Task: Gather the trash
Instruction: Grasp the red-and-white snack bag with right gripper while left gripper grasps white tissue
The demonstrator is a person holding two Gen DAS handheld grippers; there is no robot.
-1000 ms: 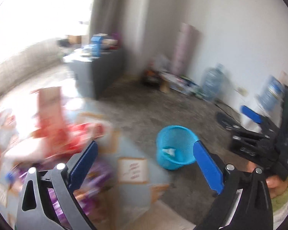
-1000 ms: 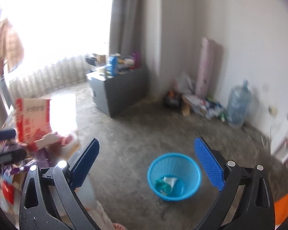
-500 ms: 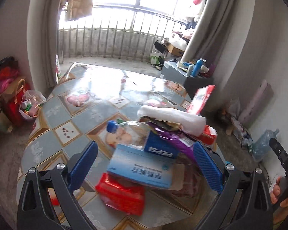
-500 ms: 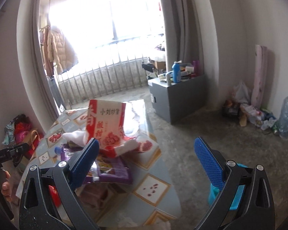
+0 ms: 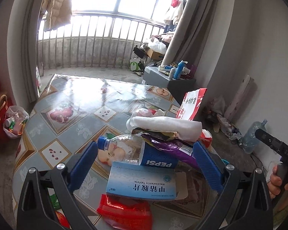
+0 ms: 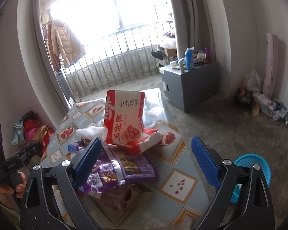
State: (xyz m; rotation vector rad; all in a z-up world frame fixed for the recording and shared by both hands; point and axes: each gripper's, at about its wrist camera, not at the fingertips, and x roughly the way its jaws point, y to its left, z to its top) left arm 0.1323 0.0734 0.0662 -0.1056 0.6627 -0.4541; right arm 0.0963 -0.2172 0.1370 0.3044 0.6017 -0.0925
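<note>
Glossy fruit-print desk [image 5: 71, 103] is bare from 10 to 12 o'clock in the left view; trash crowds its near right corner. Left gripper [image 5: 144, 164] jaws spread wide, holding nothing, above the blue-and-white tablet box [image 5: 142, 184], with the clear Pepsi bottle [image 5: 132, 151] just beyond and the red wrapper [image 5: 124, 212] at 6. Right gripper [image 6: 146, 161] also apart, holding nothing, over the purple snack bag [image 6: 124, 170]; red-and-white paper bag [image 6: 124, 120] stands upright at 12. Blue plastic basket [image 6: 253, 164] sits on the floor off the desk edge at 4 o'clock.
</note>
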